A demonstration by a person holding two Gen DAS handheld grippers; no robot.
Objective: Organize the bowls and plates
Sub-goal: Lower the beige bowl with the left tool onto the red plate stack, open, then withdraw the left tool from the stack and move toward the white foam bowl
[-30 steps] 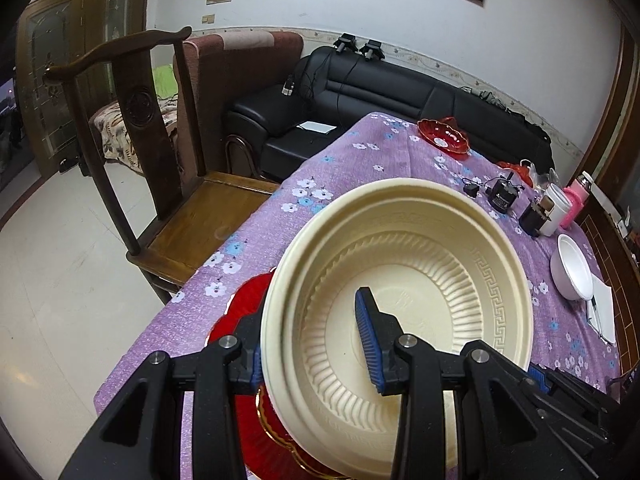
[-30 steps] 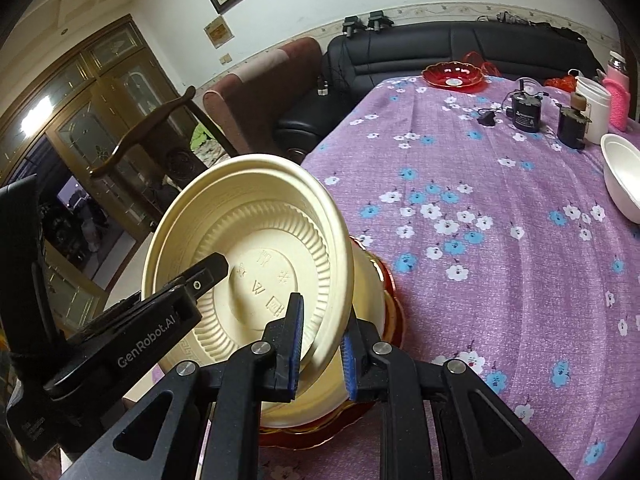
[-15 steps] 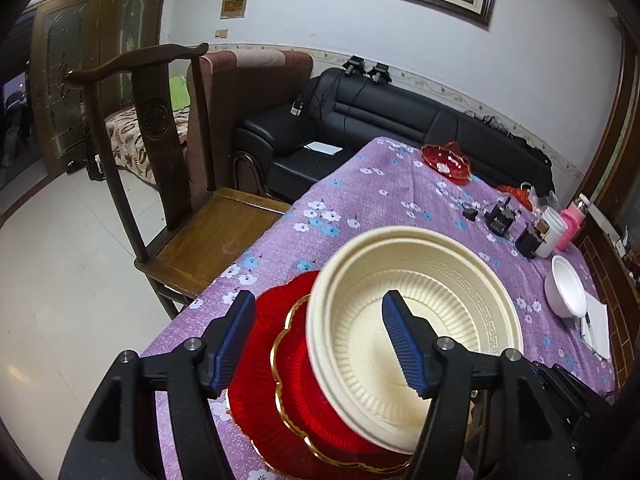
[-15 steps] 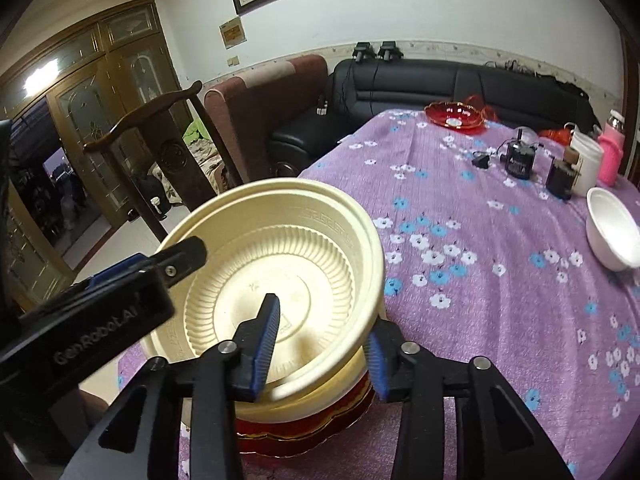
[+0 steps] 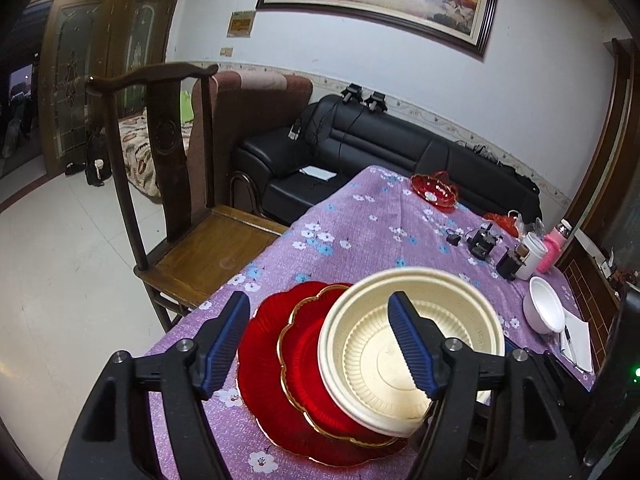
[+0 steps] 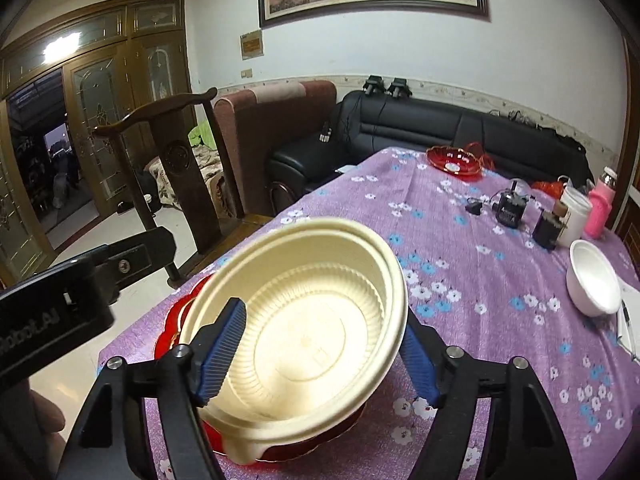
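Left wrist: my left gripper has let go of the cream bowl; its fingers are opening, holding nothing. The bowl now rests on the red plates at the bench's near corner. Stacking looks done.

Right wrist: my right gripper has released too; its fingers are opening astride the bowl's near rim. "Robot.AI" reads on the left gripper.

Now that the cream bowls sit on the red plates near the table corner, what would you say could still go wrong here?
1. The cream bowls look tilted and sit off-centre on the red plates, so the stack may slide or tip.
2. Both grippers' jaws are opening with the bowl rim between them; the right gripper or left gripper could catch the rim while pulling away.
3. The stack stands close to the table corner, so a nudge might send it off.
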